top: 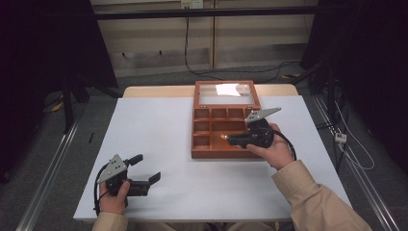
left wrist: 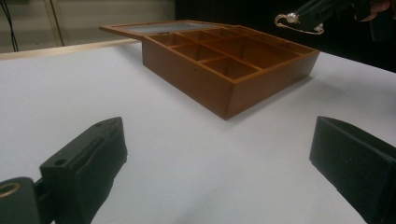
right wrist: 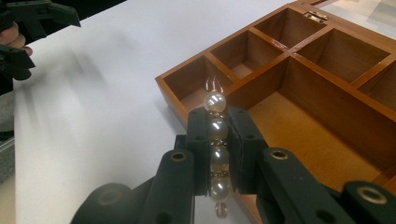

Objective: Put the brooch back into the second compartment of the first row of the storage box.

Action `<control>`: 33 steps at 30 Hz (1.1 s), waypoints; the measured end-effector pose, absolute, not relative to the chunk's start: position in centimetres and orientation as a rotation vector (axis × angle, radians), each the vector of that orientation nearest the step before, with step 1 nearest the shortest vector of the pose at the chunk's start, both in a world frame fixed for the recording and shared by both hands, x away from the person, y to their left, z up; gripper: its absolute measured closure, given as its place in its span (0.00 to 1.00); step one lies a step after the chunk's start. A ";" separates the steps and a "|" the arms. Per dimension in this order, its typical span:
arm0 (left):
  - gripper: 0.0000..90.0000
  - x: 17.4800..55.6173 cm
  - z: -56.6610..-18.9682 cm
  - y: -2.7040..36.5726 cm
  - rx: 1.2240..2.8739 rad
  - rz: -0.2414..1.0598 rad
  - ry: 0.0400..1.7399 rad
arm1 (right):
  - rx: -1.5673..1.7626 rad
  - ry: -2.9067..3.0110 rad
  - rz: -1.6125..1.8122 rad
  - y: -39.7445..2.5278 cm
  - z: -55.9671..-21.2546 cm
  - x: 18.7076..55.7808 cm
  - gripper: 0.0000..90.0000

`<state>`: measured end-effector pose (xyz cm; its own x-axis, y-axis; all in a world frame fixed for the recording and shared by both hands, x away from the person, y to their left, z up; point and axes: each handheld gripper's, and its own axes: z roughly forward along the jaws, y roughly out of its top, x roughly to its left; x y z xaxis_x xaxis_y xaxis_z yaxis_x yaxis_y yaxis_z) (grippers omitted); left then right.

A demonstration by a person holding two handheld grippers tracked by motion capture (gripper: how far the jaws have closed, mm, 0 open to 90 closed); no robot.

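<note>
A brown wooden box (top: 225, 131) with several compartments stands open at the table's middle back, its glass lid (top: 225, 93) laid back. My right gripper (top: 226, 138) hovers over the box's front part, shut on a pearl hair clip (right wrist: 215, 140) with a gold frame; the clip (left wrist: 299, 22) hangs above the box (left wrist: 224, 65) in the left gripper view. In the right gripper view the clip points toward a small corner compartment (right wrist: 198, 84). My left gripper (top: 146, 168) rests open near the table's front left, nothing between its fingers (left wrist: 88, 161).
The white table (top: 159, 130) has wide bare room left of the box and along the front. Black stands and cables flank the table on the floor. A pale wall panel runs behind.
</note>
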<state>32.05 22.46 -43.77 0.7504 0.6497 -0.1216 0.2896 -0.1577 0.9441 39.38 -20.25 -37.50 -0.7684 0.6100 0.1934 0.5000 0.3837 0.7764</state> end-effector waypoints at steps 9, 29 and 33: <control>0.04 32.1 -43.7 22.5 1.749 0.374 0.739 | 1.011 2.497 1.321 -20.1 -37.4 40.4 0.89; 0.04 32.1 -43.7 22.4 1.748 0.372 0.739 | 1.014 2.482 1.317 -19.6 -36.9 42.2 0.89; 0.04 32.1 -43.7 22.4 1.747 0.373 0.740 | 1.024 2.478 1.309 -19.6 -36.9 42.6 0.89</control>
